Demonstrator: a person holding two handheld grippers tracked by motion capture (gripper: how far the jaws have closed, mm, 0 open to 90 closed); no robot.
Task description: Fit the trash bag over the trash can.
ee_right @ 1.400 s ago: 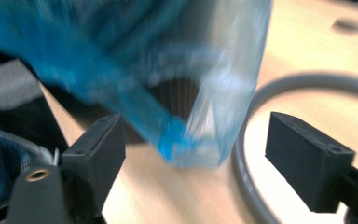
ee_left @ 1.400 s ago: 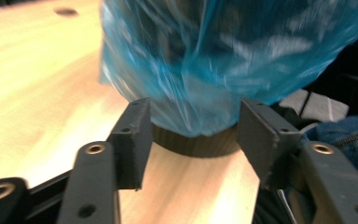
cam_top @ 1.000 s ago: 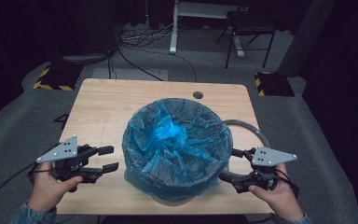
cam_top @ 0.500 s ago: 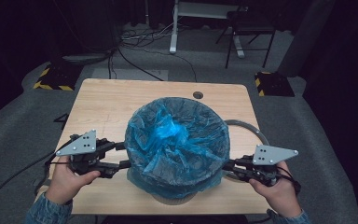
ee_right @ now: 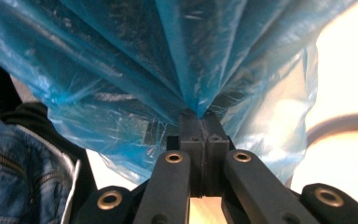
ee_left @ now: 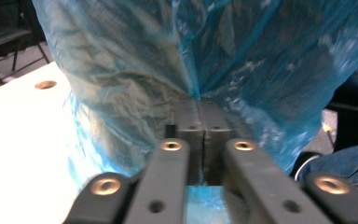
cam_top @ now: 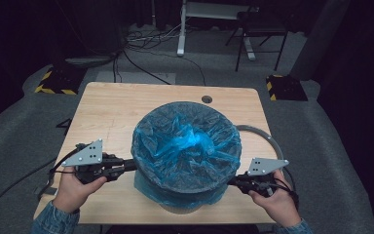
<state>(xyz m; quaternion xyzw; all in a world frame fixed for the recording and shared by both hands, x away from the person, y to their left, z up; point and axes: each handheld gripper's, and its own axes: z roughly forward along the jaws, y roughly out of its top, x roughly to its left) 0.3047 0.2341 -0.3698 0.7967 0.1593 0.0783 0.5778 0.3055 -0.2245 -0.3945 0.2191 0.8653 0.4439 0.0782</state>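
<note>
A thin, crinkled, translucent blue plastic bin liner (cam_top: 187,146) sits stretched over the rim of a round dark bin (cam_top: 185,202), which stands near the front middle of the pale wooden surface (cam_top: 112,109). The film sags into the bin in glossy, creased folds, brightest at the centre, and its loose skirt hangs ruffled down the outside wall.

The left claw (cam_top: 129,165) is at the liner's left edge, jaws pressed together with a gather of blue film pinched between them; in the left gripper view the plastic (ee_left: 191,51) fans upward from that pinch point in tight pleats. The right claw (cam_top: 233,182) is at the liner's right front edge, likewise clamped flat on a fold of the film, and in the right gripper view the sheet (ee_right: 186,51) spreads from the jaw tips in long radiating creases.

Each claw carries a grey three-cornered plate on top, and a hand (cam_top: 75,187) grips it from behind, with black cable trailing off. A curved grey ring (cam_top: 268,139) lies flat on the surface just right of the bin, partly hidden behind it. A small round hole (cam_top: 206,99) marks the far side of the wooden top. Denim sleeves show at the bottom edge of the high view.
</note>
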